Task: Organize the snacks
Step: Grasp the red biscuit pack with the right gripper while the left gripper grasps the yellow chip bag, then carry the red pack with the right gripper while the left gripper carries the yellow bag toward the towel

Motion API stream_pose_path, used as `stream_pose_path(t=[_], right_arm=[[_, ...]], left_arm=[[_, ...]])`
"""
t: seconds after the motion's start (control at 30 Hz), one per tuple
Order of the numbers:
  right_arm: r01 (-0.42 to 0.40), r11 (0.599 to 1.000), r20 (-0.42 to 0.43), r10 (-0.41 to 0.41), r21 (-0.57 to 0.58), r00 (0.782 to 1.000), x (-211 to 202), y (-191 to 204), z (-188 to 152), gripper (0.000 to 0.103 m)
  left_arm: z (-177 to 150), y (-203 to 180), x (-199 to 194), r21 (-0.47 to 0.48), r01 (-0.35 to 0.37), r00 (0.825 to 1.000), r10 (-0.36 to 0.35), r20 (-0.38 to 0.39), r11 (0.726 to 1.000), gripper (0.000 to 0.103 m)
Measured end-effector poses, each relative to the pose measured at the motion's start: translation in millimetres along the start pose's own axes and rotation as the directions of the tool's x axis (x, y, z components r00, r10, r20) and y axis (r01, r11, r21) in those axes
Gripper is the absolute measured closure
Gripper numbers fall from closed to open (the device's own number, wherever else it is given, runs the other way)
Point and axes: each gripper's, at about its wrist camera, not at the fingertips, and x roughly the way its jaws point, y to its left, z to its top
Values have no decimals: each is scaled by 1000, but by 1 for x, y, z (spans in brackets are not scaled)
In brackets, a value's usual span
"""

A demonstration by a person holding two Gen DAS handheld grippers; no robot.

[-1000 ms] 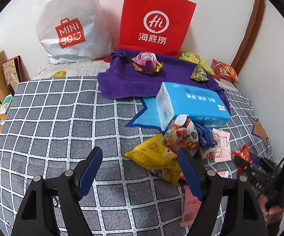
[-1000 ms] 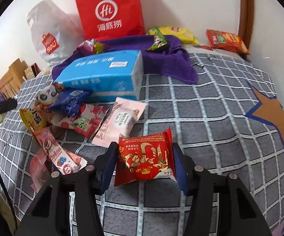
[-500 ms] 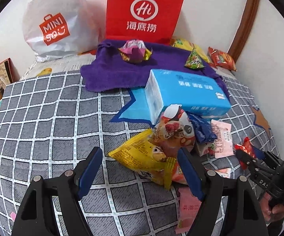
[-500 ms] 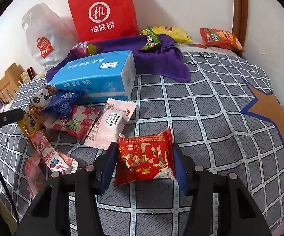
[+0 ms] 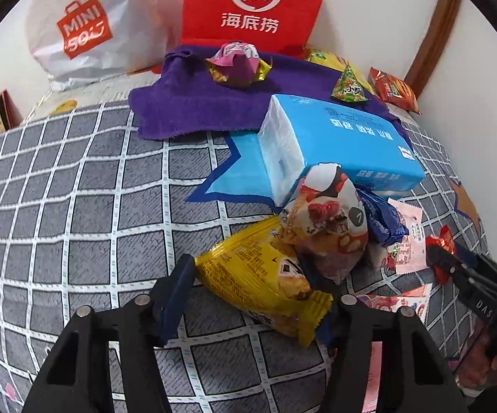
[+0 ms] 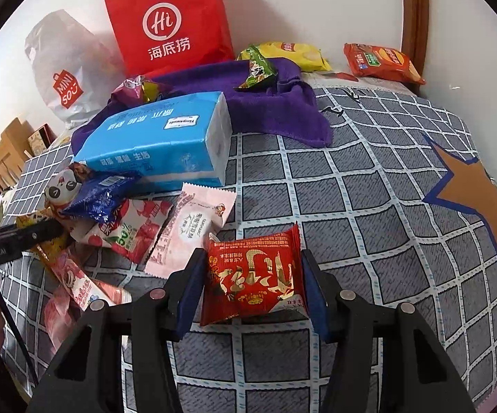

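We read "Hi" and "海底捞" on the red paper bag [image 5: 253, 3] — left of it, "MINISO" on the white plastic bag [image 5: 86, 31]. In front of the red bag, "50%" shows on a red-and-white snack packet [image 6: 128, 230].

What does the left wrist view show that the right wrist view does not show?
Only the left wrist view: the left gripper, its fingers closing around the yellow snack packet.

Only the right wrist view: the red snack packet held flat-on between the fingers of the right gripper, and the orange star on the cover.

Both share: the blue tissue pack, purple towel, red paper bag and white plastic bag.
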Motion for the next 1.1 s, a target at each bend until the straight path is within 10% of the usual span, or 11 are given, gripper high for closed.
stream_pose_path(t=[1.1], right_arm=[[-16,1000,94,17,-3,995,-60,34,18,51]], left_arm=[[-1,15,-79,-24,62,991,-59,124,998,63]])
